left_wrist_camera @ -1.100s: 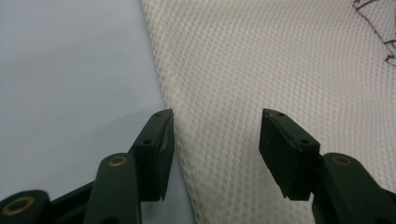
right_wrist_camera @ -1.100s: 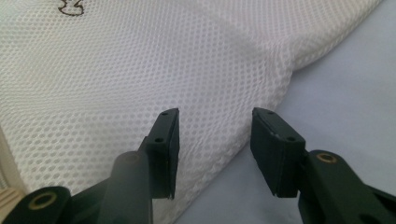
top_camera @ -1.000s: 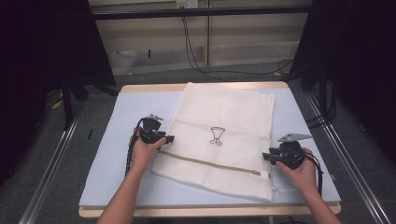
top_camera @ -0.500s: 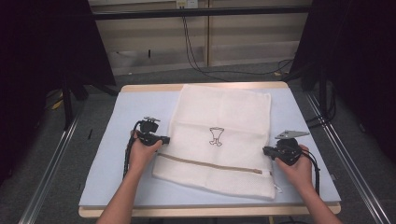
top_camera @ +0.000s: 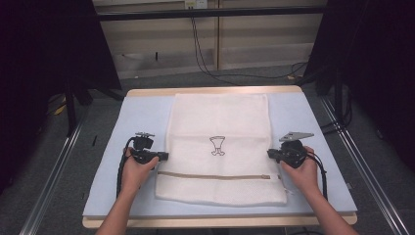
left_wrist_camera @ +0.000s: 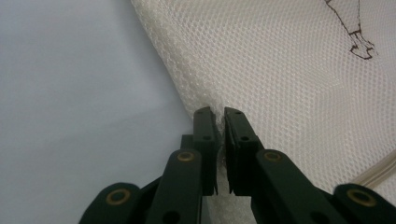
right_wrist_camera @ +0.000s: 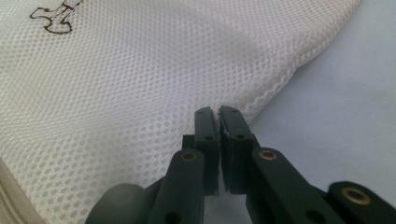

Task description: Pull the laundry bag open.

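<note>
Both grippers' fingers pinch opposite side edges of the mesh bag (top_camera: 220, 142), bare table (top_camera: 112, 191) outside.

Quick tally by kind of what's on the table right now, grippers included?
White mesh laundry bag, with a tan zipper and a small dark logo: 1
Black two-jaw grippers: 2, the left gripper and the right gripper, each pinching a side edge of the bag
Pale blue table mat: 1
Total: 4
</note>
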The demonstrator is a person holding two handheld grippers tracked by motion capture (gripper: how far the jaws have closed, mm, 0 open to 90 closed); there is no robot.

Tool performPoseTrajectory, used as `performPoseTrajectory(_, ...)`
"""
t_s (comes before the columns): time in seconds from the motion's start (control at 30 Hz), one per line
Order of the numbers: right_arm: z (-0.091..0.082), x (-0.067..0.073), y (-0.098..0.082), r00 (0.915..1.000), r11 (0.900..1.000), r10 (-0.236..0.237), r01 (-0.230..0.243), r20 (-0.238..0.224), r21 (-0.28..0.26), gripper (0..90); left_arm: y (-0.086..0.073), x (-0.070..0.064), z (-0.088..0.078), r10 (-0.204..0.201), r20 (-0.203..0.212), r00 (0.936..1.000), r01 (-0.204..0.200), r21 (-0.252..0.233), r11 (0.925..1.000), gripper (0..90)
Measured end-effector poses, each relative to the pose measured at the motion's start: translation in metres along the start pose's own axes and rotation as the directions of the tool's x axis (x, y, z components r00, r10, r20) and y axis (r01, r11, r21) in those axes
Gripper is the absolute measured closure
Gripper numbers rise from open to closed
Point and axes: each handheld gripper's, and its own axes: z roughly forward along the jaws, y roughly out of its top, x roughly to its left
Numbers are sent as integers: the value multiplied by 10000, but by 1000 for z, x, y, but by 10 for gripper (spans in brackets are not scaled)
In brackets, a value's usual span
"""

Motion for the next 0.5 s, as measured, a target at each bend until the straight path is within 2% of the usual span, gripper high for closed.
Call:
performPoseTrajectory(0.03, 1, 0, 1, 9999, 9999, -100, 100, -86, 20, 868, -1, 1, -1, -163, 51, 9999, 163, -2, 9999, 843)
performPoseTrajectory(0.1, 4, 3, 3, 9999, 9999, -125, 126, -63, 79, 868, -2, 4, -3, -186, -56, 9998, 185, -77, 9998, 842)
performPoseTrajectory(0.27, 6, 7, 5, 9996, 9996, -262, 263, -97, 90, 868, -4, 10, -4, -511, 15, 9987, 512, -168, 9985, 842)
performPoseTrajectory(0.4, 5, 7, 5, 9996, 9997, -238, 238, -120, 7, 868, -6, 11, -8, -457, 46, 9989, 457, -196, 9988, 842)
performPoseTrajectory(0.5, 5, 7, 6, 9997, 9997, -215, 215, -105, -80, 868, -9, 11, -10, -562, 45, 9984, 563, -171, 9983, 842)
